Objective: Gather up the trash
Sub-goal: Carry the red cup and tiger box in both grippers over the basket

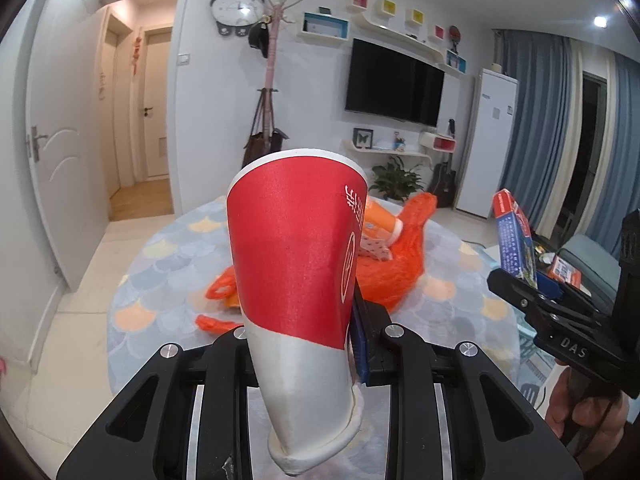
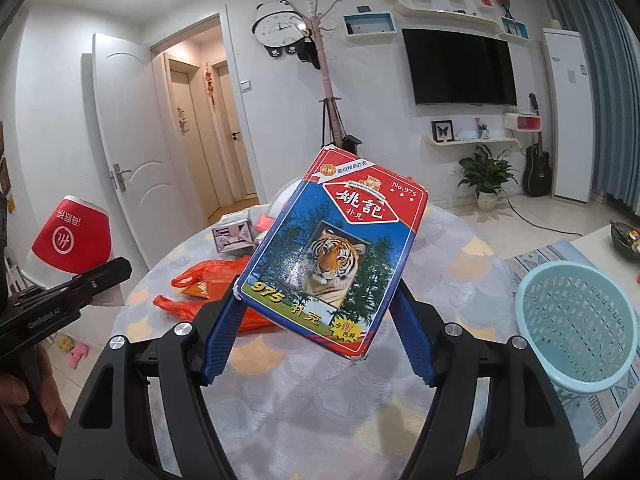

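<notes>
My left gripper (image 1: 298,312) is shut on a red and white paper cup (image 1: 296,264), held upright and tilted above the round table (image 1: 168,264). The cup also shows in the right wrist view (image 2: 72,236). My right gripper (image 2: 320,300) is shut on a playing-card box with a tiger picture (image 2: 336,248), held above the table; it shows in the left wrist view (image 1: 516,236) too. On the table lie an orange plastic bag (image 1: 384,268), an orange wrapper (image 1: 380,220) and a small carton (image 2: 234,234).
A light blue mesh waste basket (image 2: 576,320) stands on the floor right of the table. A coat rack (image 2: 328,80), a wall TV (image 2: 460,68), a potted plant (image 2: 486,176) and an open white door (image 2: 124,144) are behind.
</notes>
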### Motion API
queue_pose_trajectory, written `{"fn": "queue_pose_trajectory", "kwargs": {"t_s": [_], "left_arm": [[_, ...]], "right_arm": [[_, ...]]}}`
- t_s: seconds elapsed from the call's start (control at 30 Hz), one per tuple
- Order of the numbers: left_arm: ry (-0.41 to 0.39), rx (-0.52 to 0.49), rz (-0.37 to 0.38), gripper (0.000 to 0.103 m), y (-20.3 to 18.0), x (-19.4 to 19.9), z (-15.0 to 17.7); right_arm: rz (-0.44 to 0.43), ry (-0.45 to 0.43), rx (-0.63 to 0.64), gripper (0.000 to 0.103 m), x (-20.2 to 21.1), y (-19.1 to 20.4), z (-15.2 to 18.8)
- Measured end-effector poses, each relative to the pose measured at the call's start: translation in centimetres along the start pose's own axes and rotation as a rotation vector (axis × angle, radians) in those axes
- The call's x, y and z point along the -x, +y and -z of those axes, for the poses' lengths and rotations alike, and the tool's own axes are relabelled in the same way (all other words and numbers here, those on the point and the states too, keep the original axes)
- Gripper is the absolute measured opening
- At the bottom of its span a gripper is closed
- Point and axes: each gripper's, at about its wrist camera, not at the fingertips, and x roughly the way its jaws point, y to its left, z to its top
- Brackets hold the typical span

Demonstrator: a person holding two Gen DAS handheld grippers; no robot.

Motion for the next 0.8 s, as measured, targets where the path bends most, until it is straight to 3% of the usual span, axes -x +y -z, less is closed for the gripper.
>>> {"fn": "queue_pose_trajectory", "kwargs": {"t_s": [0.5,0.8], "left_arm": [[0.014,-0.072,0.092,0.025,-4.6,-2.1,-0.4],[0.023,-0.136,0.174,0.025,-9.1,-4.4,-1.1]], "right_arm": [[0.081,-0.006,-0.066,0.067,0.8,-4.4,0.6],[0.155,-0.019,-0.138,0.067,1.4,-9.1,1.2]]}}
